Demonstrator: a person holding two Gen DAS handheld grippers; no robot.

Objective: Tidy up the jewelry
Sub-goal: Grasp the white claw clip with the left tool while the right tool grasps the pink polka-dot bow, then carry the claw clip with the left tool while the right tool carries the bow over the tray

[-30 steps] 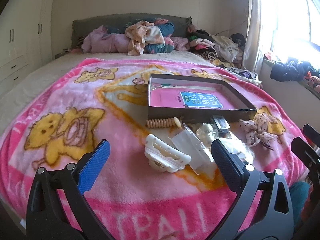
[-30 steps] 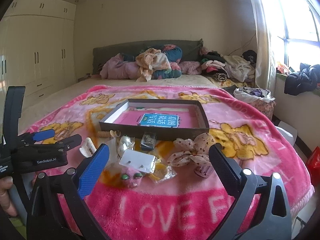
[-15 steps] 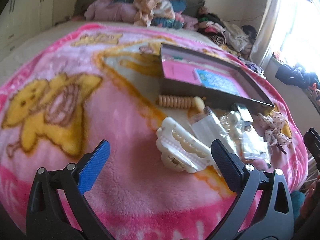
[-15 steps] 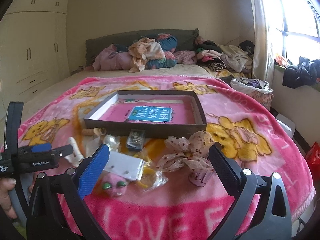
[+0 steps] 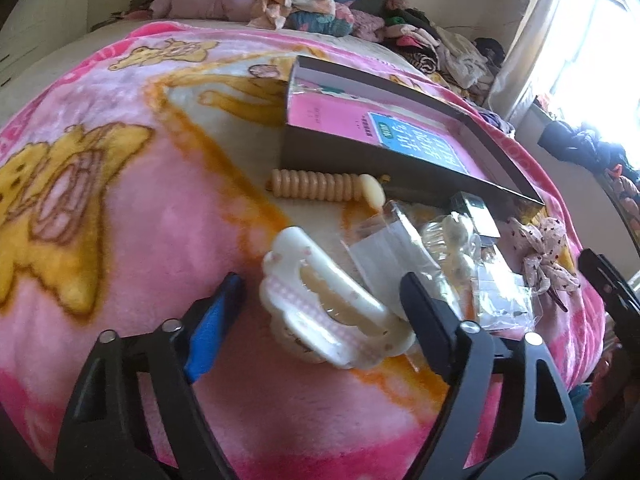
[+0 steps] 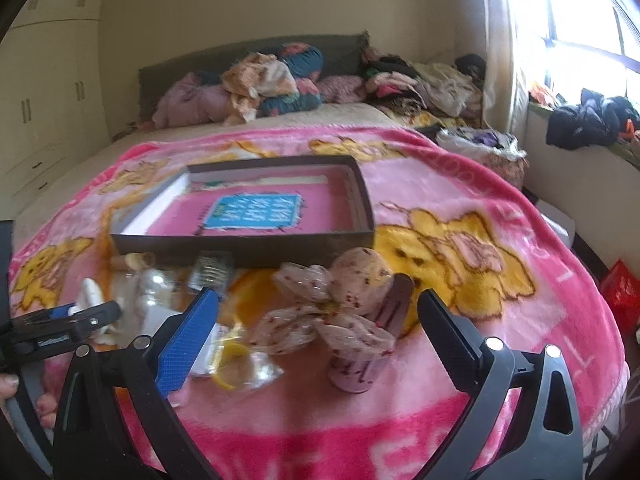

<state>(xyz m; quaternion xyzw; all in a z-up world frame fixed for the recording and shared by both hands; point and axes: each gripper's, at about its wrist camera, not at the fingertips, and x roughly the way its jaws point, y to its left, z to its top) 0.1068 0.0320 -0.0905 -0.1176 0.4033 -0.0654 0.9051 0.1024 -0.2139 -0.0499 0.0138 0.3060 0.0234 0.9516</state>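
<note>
A white claw hair clip point(image 5: 332, 312) lies on the pink blanket between the open fingers of my left gripper point(image 5: 320, 304). Beyond it lie a beige beaded bracelet point(image 5: 320, 186), clear plastic packets point(image 5: 392, 248) and a spotted bow clip point(image 5: 544, 256). A shallow dark box point(image 5: 344, 156) with a pink and blue book in it stands behind them. My right gripper point(image 6: 320, 320) is open, with the spotted bow clip point(image 6: 332, 304) between its fingers. The box point(image 6: 248, 246) sits behind. The left gripper point(image 6: 64, 320) shows at the left edge.
The pink cartoon blanket point(image 6: 480, 208) covers the bed. Piled clothes point(image 6: 272, 80) lie at the headboard. White wardrobes point(image 6: 44, 92) stand on the left, a bright window point(image 6: 580, 12) and a dark jacket point(image 6: 592, 120) on the right. The bed's front edge is just below both grippers.
Both grippers have come down and forward toward the blanket. The left one now straddles the white hair clip; the right one now straddles the spotted bow clip. Both stayed open.
</note>
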